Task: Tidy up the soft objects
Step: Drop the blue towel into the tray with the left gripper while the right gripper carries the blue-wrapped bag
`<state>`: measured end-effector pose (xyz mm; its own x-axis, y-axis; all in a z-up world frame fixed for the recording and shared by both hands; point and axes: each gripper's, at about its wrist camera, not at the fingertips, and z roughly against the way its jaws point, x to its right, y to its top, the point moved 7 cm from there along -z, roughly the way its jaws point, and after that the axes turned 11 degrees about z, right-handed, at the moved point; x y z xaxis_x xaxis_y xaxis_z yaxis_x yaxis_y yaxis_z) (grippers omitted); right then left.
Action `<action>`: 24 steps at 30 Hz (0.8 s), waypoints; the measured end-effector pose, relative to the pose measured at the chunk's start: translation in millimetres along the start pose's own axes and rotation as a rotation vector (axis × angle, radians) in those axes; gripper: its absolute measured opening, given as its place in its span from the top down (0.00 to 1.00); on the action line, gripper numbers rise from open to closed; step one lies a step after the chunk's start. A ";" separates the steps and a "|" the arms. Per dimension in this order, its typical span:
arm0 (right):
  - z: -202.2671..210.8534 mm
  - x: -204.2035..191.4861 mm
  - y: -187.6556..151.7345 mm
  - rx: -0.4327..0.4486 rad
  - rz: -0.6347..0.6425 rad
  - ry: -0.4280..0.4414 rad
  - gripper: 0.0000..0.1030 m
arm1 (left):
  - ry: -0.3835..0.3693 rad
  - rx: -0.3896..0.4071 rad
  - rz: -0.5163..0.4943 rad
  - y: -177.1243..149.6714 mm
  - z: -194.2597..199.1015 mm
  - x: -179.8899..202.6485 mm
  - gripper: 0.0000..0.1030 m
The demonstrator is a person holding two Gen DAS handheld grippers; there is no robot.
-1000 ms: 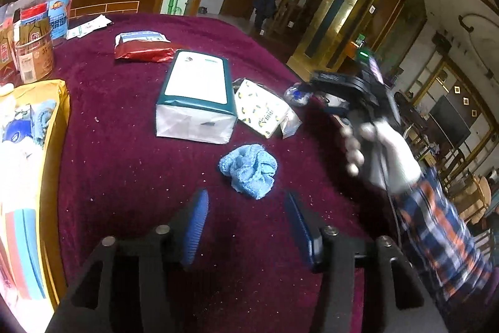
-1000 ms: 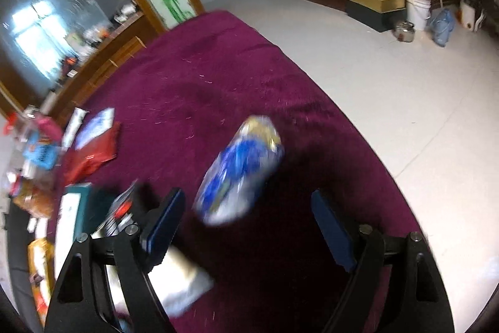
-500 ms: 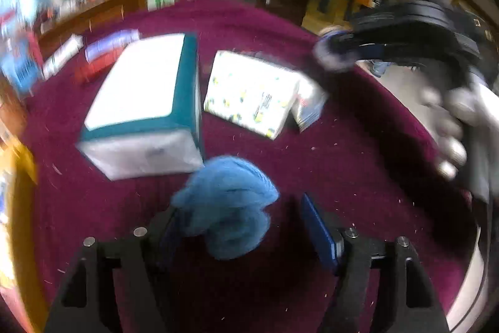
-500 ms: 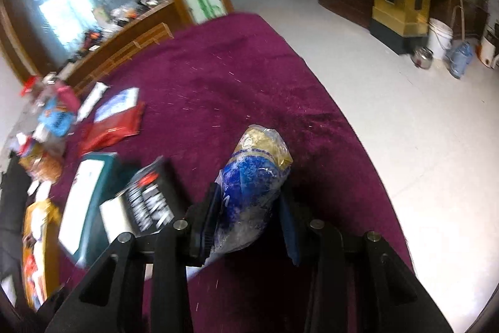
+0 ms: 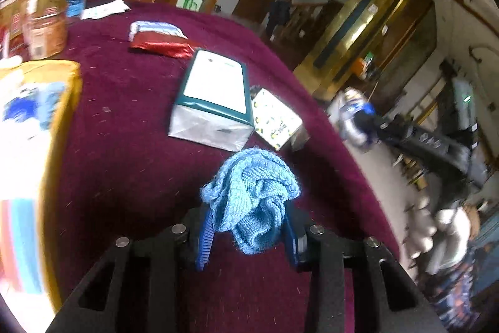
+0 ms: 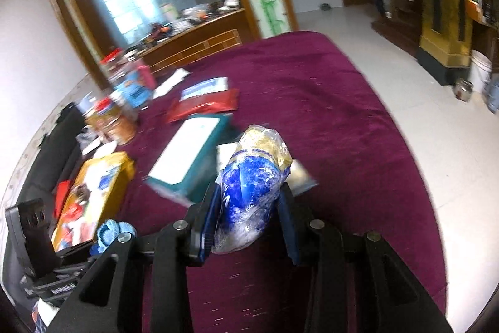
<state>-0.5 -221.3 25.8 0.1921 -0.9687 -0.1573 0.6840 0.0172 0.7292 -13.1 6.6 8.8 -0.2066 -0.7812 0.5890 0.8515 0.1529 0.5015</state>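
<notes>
My left gripper (image 5: 248, 231) is shut on a crumpled blue knitted cloth (image 5: 252, 195) and holds it above the maroon table (image 5: 124, 152). My right gripper (image 6: 249, 220) is shut on a blue and gold plastic-wrapped soft pack (image 6: 252, 177), lifted over the table (image 6: 327, 102). The right gripper with its pack (image 5: 355, 120) also shows at the right of the left wrist view, beyond the table edge. The cloth (image 6: 109, 231) shows at the lower left of the right wrist view.
A teal and white tissue box (image 5: 215, 102) and a small patterned pack (image 5: 276, 124) lie mid-table. A red packet (image 5: 162, 47) lies farther back. Jars (image 5: 43, 24) stand at the far left. A yellow box of items (image 5: 37, 145) sits at the left edge.
The left gripper closed on the blue cloth and lifted it. The right gripper closed on the blue and gold pack and carried it up and leftward over the table.
</notes>
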 end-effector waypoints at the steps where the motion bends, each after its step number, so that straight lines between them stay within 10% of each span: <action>1: 0.6 -12.3 -0.4 -0.001 0.015 0.018 0.65 | -0.006 0.016 0.005 -4.3 14.0 -1.9 0.62; 10: -19.2 -138.0 -11.3 -0.061 0.169 0.197 0.65 | 0.169 0.145 0.129 24.1 104.3 -98.5 0.62; 19: -50.0 -239.0 -28.7 -0.133 0.273 0.330 0.65 | 0.298 0.098 0.242 52.4 93.0 -180.1 0.61; 24: -59.6 -264.2 -31.5 -0.159 0.311 0.354 0.65 | 0.277 0.054 0.272 47.4 78.6 -185.5 0.38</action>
<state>-30.8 48.9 4.7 0.6125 -0.7686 -0.1848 0.6498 0.3564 0.6713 27.7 206.3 -26.9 0.1671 -0.8406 0.5153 0.8293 0.4025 0.3877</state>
